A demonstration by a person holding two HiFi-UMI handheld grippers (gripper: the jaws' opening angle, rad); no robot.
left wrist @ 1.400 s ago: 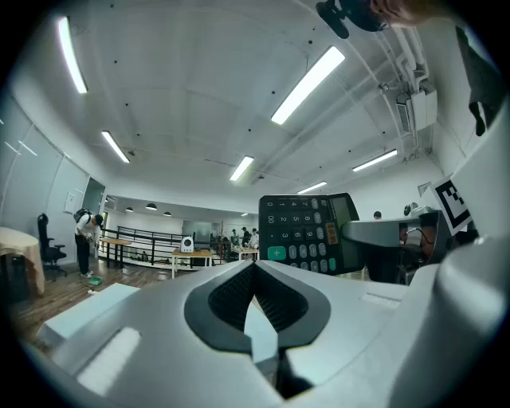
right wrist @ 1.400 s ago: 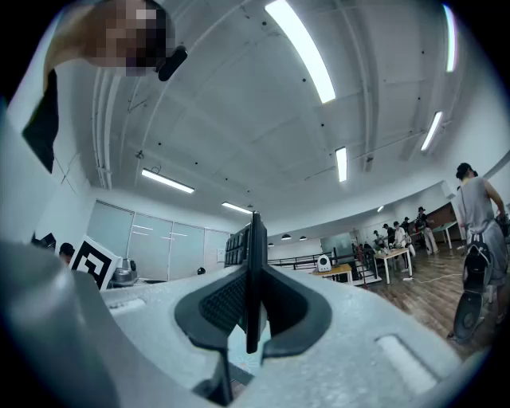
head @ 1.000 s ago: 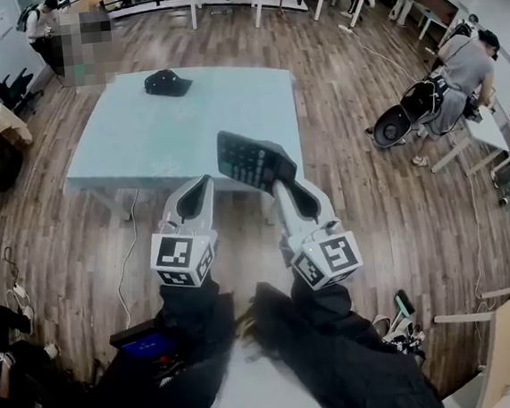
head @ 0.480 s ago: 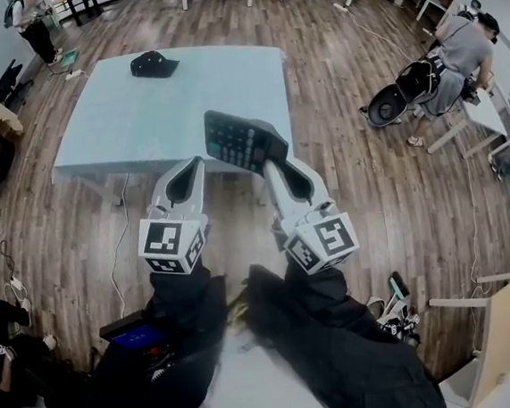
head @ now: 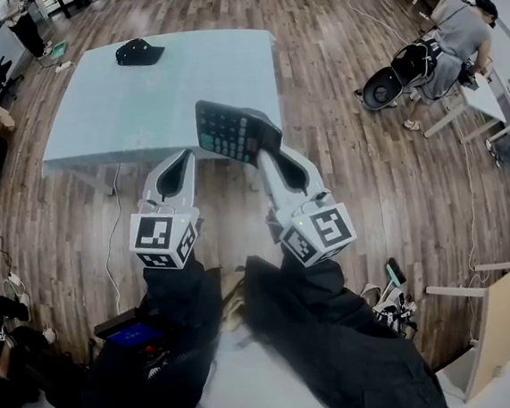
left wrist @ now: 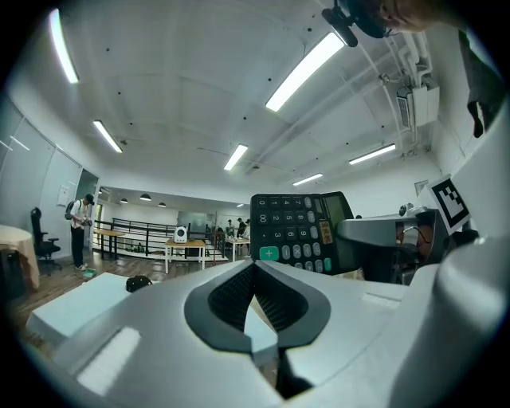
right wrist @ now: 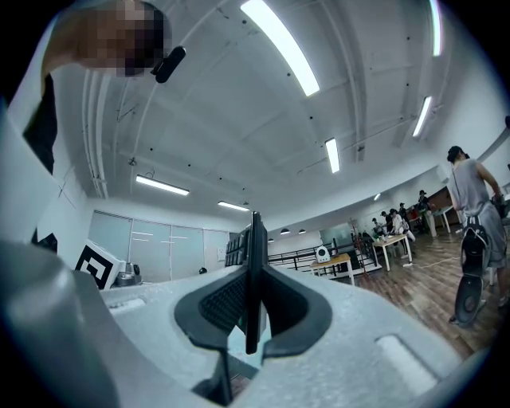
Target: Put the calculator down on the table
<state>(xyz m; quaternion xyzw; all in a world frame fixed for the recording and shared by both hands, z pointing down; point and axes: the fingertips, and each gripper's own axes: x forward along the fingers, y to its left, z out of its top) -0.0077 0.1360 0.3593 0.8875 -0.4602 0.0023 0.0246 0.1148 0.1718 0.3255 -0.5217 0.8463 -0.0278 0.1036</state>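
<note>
One calculator (head: 230, 131), black, desktop type with a green plus key, is held in the air by its lower edge, standing nearly upright with its keypad turned toward the left gripper (head: 187, 157). In the head view it overlaps the near edge of the pale blue table (head: 138, 102), not resting on it. The right gripper (head: 265, 154) has both pads pressed on the two faces of the thin body, and the right gripper view shows the calculator edge-on (right wrist: 253, 271) between them. The left gripper, seen along its own jaws (left wrist: 255, 275), is closed tip to tip with nothing in it, carried beside the right one. One black cap (head: 137, 50) lies at the far left of the tabletop, well apart from the calculator. Handling note, as a judgement: carry the calculator on until it is fully over bare tabletop, lower it, tip it back so the base lies flat with the keys up, and part the pads only once it rests. Releasing it on edge or at the rim risks a topple or a fall to the wooden floor (head: 371, 196). Change against a second ago: the table sits nearer and larger in the head view, both grippers have advanced toward it, the calculator covers more of its near edge, and the grip is unaltered.
</note>
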